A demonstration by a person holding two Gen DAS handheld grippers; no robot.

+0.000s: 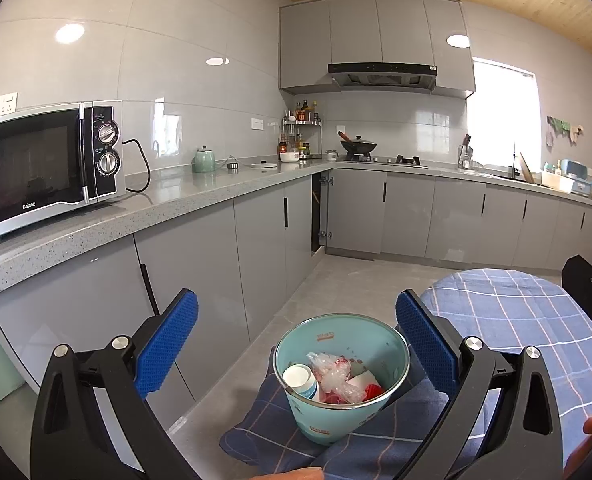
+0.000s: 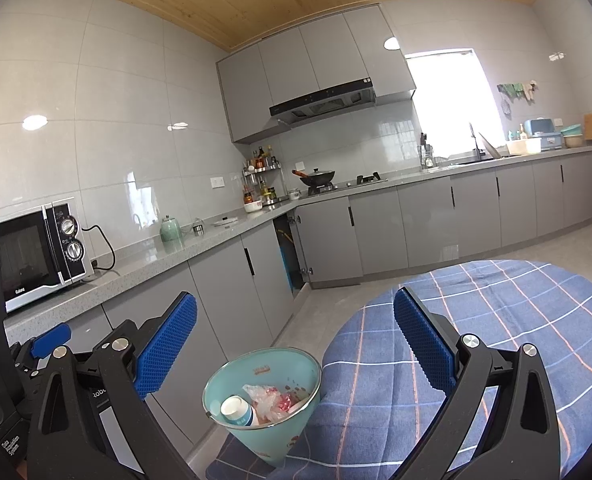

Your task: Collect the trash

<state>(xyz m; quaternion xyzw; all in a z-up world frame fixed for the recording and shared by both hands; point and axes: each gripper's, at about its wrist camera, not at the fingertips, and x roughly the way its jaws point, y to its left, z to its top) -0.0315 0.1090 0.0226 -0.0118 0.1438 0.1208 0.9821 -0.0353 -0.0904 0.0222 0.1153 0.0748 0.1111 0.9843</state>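
The mint-green trash bin (image 1: 341,376), holding a paper cup (image 1: 301,380) and crumpled plastic wrap (image 1: 333,374), stands upright at the near left edge of the plaid-covered table (image 1: 511,312). The left gripper (image 1: 296,344) hangs spread and empty with the bin centred just below its blue pads. The right gripper (image 2: 294,346), also spread and empty, sits further right, so the left looks nearer.
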